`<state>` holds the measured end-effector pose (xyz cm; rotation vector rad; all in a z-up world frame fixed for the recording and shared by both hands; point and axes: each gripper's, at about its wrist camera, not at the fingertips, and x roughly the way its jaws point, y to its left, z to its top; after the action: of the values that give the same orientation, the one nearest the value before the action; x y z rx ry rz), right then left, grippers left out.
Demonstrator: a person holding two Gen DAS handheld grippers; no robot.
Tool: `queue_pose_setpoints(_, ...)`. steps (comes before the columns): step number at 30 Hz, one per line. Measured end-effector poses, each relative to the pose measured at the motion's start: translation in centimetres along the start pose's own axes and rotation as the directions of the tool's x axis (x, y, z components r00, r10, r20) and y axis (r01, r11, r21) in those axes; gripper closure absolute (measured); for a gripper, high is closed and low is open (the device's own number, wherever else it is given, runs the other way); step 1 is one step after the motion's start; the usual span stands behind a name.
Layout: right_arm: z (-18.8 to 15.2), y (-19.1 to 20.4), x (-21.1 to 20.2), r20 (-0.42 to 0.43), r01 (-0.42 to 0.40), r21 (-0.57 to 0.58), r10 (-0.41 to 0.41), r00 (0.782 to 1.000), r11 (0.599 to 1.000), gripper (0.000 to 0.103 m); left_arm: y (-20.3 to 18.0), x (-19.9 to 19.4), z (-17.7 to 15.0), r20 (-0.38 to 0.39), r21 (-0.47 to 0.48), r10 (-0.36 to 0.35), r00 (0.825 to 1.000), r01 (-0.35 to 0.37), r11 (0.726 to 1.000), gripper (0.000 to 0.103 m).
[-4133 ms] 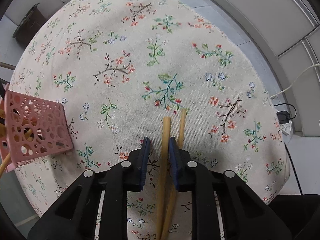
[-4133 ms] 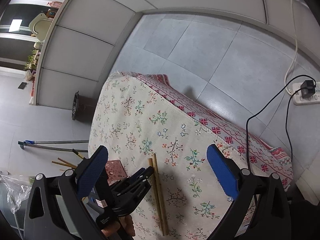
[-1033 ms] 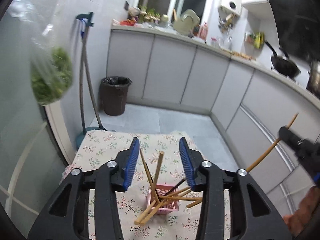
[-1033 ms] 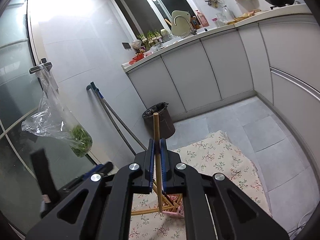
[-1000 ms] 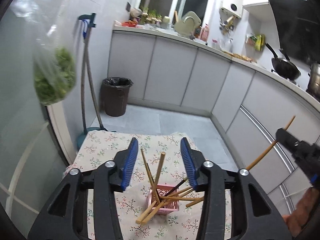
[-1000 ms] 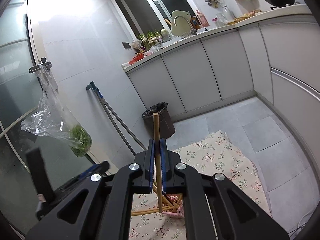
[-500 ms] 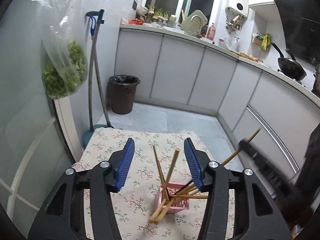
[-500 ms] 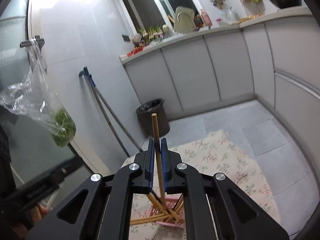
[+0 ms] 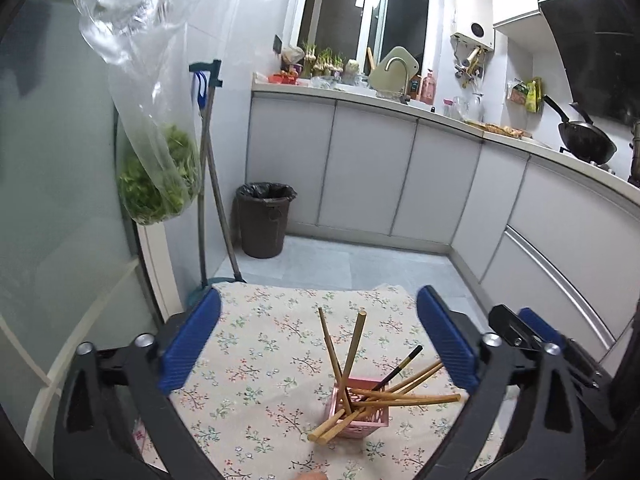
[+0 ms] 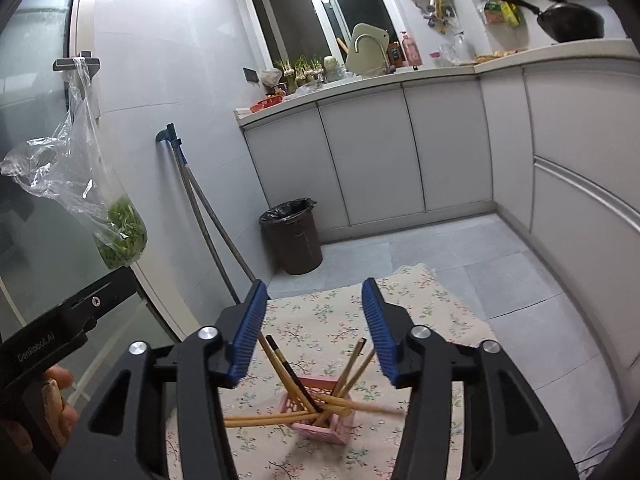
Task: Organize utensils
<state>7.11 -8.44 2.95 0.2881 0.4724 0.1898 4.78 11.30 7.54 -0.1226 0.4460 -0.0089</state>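
A pink perforated holder point(image 9: 362, 416) stands on the floral tablecloth point(image 9: 260, 344) and holds several wooden chopsticks point(image 9: 352, 354) and one dark one, leaning at different angles. The holder also shows in the right wrist view point(image 10: 320, 416). My left gripper point(image 9: 318, 342) is open and empty, above and behind the holder. My right gripper point(image 10: 316, 332) is open and empty, right above the holder; a chopstick point(image 10: 360, 405) lies blurred across the holder's top. The right gripper's body shows at the right of the left wrist view point(image 9: 536, 340).
The small table stands in a kitchen. A dark bin point(image 9: 264, 220) and a mop point(image 9: 208, 168) stand behind it by grey cabinets point(image 9: 400, 176). A plastic bag of greens point(image 9: 160, 176) hangs at the left by a glass door.
My right gripper was shut on a wooden chopstick above the holder; now it is open and the chopstick has dropped into the holder. My left gripper has opened wider and moved a little.
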Motion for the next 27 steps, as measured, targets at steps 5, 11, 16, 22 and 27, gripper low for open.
queue_pose_setpoints(5, 0.2, -1.9, -1.0, -0.008, 0.002, 0.059, -0.002, 1.000, 0.998, 0.043, 0.0, -0.5, -0.6, 0.002, -0.022, 0.010, 1.000, -0.010, 1.000, 0.007)
queue_pose_setpoints(11, 1.2, -2.7, -3.0, 0.029, -0.016, 0.077, 0.014, 0.999, 0.997, 0.038, -0.4, -0.5, -0.6, 0.002, -0.005, 0.008, 1.000, -0.008, 1.000, 0.007)
queue_pose_setpoints(16, 0.9, -2.2, -3.4, 0.012, 0.004, 0.048, -0.004, 1.000, 0.999, 0.035, -1.3, -0.2, -0.8, -0.001, 0.024, 0.022, 1.000, -0.022, 0.999, 0.007)
queue_pose_setpoints(22, 0.4, -2.3, -4.5, 0.036, 0.072, 0.020, -0.073, 0.997, 0.997, 0.008, -2.8, -0.5, -1.3, 0.017, 0.074, 0.078, 0.997, -0.079, 0.994, 0.007)
queue_pose_setpoints(27, 0.3, -2.8, -5.3, 0.054, 0.177, 0.011, -0.177, 0.983, 0.984, 0.007, -3.6, -0.5, -1.7, 0.016, 0.087, 0.105, 0.994, -0.106, 0.991, 0.007)
